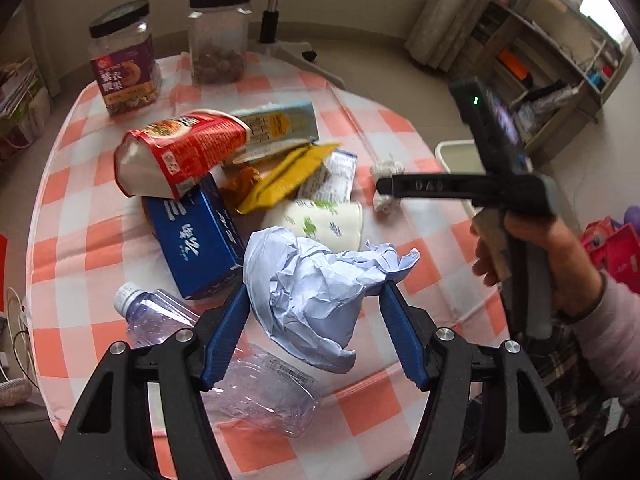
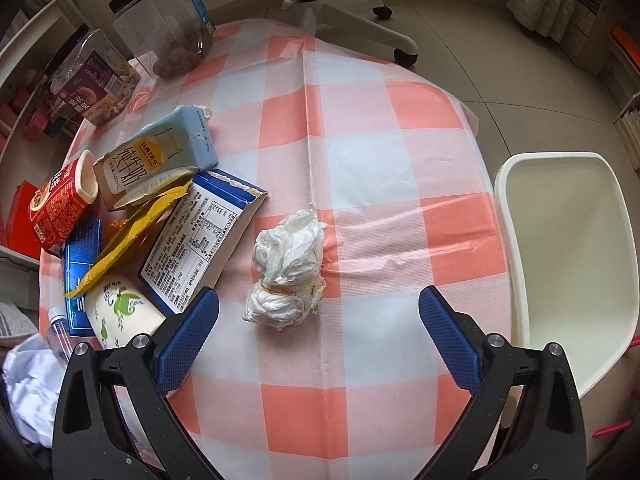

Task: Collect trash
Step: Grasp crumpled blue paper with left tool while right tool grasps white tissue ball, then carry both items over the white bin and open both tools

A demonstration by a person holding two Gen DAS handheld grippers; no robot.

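My left gripper (image 1: 314,294) is shut on a crumpled ball of pale blue-white paper (image 1: 312,284), held above the checked tablecloth (image 1: 400,400). A crushed clear plastic bottle (image 1: 248,376) lies under it. My right gripper (image 2: 318,304) is open and empty, its fingers either side of a crumpled white tissue wad (image 2: 290,270) on the cloth, a little short of it. The right gripper also shows in the left wrist view (image 1: 390,186), over the same tissue (image 1: 386,184). An empty white bin (image 2: 568,264) stands at the table's right edge.
A trash pile lies on the left: red cup-noodle packet (image 1: 180,152), blue box (image 1: 200,240), milk carton (image 2: 160,156), yellow wrapper (image 2: 132,232), white box with printed label (image 2: 200,244), paper cup (image 2: 120,312). Two black-lidded jars (image 1: 124,60) (image 1: 218,36) stand at the back. An office chair base (image 2: 344,12) stands behind the table.
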